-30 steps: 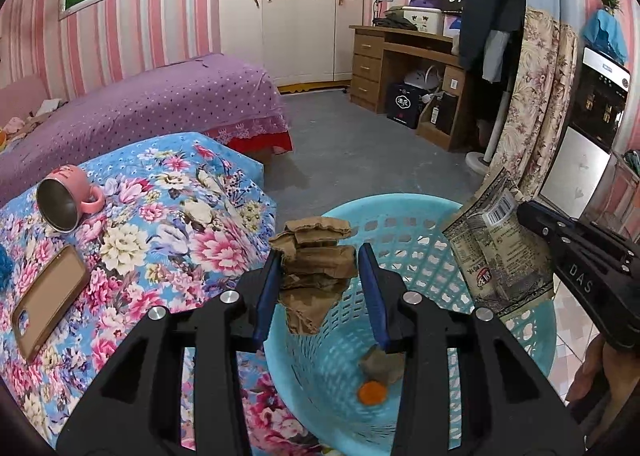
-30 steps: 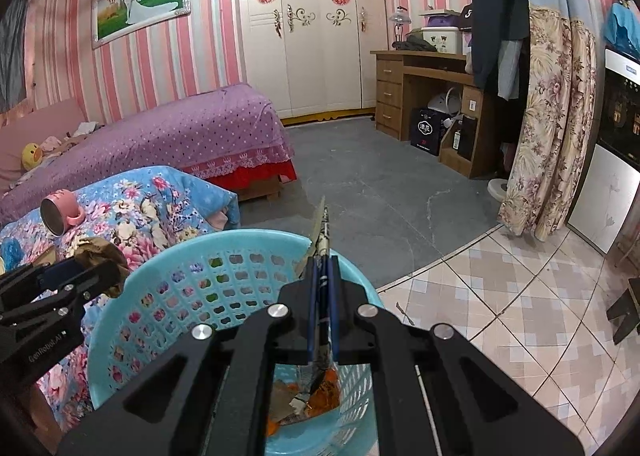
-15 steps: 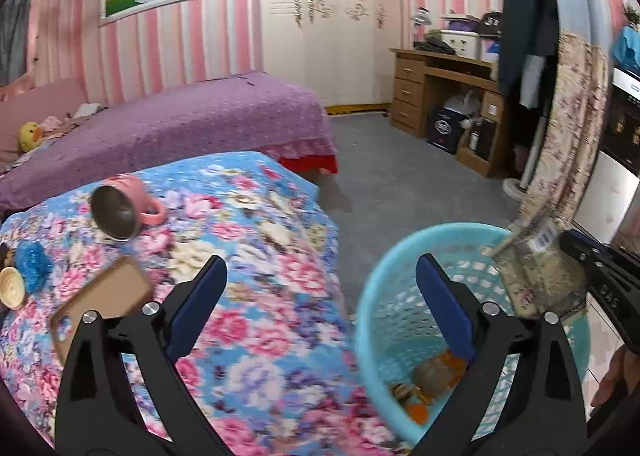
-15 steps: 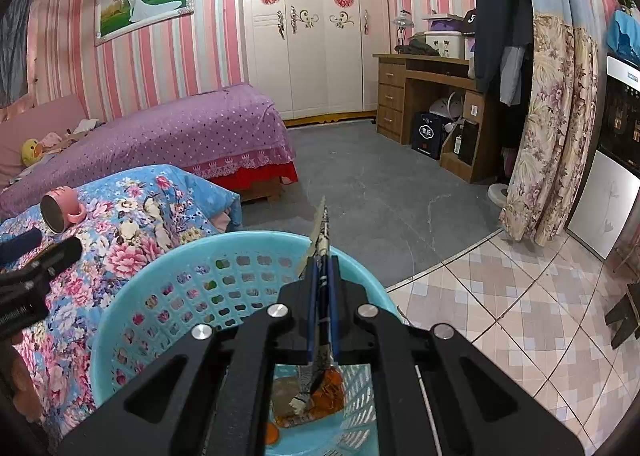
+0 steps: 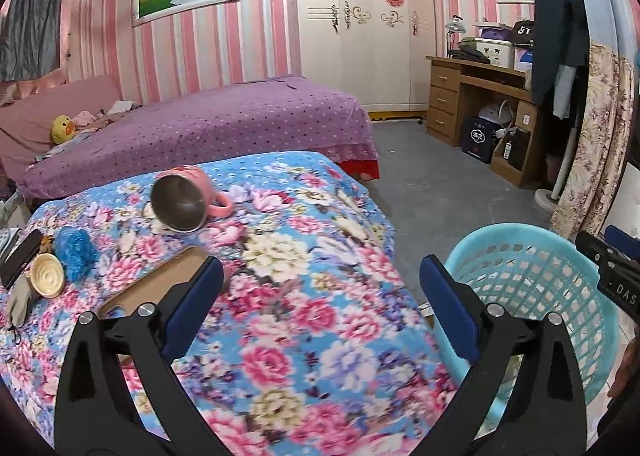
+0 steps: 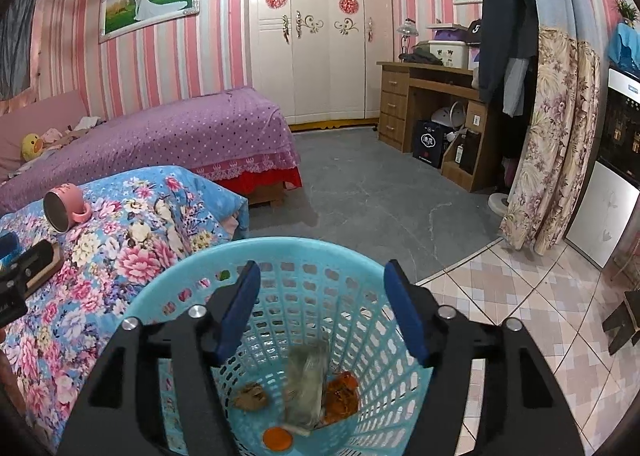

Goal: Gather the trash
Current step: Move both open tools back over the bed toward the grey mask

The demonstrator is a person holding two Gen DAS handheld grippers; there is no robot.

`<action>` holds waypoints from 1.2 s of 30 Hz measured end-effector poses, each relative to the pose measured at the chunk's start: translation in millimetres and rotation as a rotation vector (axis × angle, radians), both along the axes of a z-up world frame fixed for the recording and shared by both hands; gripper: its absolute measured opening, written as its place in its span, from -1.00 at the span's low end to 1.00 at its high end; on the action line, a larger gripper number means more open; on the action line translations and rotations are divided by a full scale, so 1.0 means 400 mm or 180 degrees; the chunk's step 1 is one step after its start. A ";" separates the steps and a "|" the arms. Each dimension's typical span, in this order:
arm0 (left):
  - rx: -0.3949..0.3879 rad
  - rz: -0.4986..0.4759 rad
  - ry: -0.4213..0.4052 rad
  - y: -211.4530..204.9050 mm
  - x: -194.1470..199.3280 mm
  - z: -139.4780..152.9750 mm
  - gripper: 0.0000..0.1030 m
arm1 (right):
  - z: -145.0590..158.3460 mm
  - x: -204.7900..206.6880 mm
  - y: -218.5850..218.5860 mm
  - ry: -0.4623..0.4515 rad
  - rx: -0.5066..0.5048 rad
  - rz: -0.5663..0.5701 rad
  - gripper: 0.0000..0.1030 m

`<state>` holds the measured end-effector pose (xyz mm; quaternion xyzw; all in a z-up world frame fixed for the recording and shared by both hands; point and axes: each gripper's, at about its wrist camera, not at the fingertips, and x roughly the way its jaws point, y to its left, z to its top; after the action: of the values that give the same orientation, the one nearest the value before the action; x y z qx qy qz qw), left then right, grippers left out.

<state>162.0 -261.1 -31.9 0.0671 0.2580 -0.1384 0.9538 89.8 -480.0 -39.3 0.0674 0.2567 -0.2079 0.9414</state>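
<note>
Left wrist view first: your left tool (image 5: 320,292) is wide open and holds nothing, and its jaws are opening a bit more. It hangs over the flowery blanket (image 5: 304,264). Far off to its left sit a small cream bowl (image 5: 47,275) and a fuzzy blue thing (image 5: 75,253). A flat brown board (image 5: 160,284) lies just behind its left finger (image 5: 192,306). Up ahead and a little left, a pink mug (image 5: 188,203) lies on its side. To the right of the tool stands the blue basket (image 5: 560,288), with the right finger (image 5: 448,312) in front of its rim.

Right wrist view: your right tool (image 6: 322,308) hangs right over that basket (image 6: 360,264). Its jaws are opening and nothing is between them. Below the tool, at the bottom of the basket, lies the trash: a brown scrap (image 6: 250,396) on the left, a round orange lid (image 6: 277,438), a blurry wrapper (image 6: 306,388) in the middle, and an orange wrapper (image 6: 340,396) on the right.
</note>
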 end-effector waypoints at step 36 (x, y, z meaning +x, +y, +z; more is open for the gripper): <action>-0.0105 0.0670 -0.0044 0.476 0.011 0.036 0.89 | 0.025 0.102 0.260 -0.0037 -0.0033 0.0144 0.91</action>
<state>166.4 -70.6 -17.7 0.0248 0.2548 -0.0412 0.9658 130.6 -375.9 -29.2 0.0579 0.2516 -0.1876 0.9477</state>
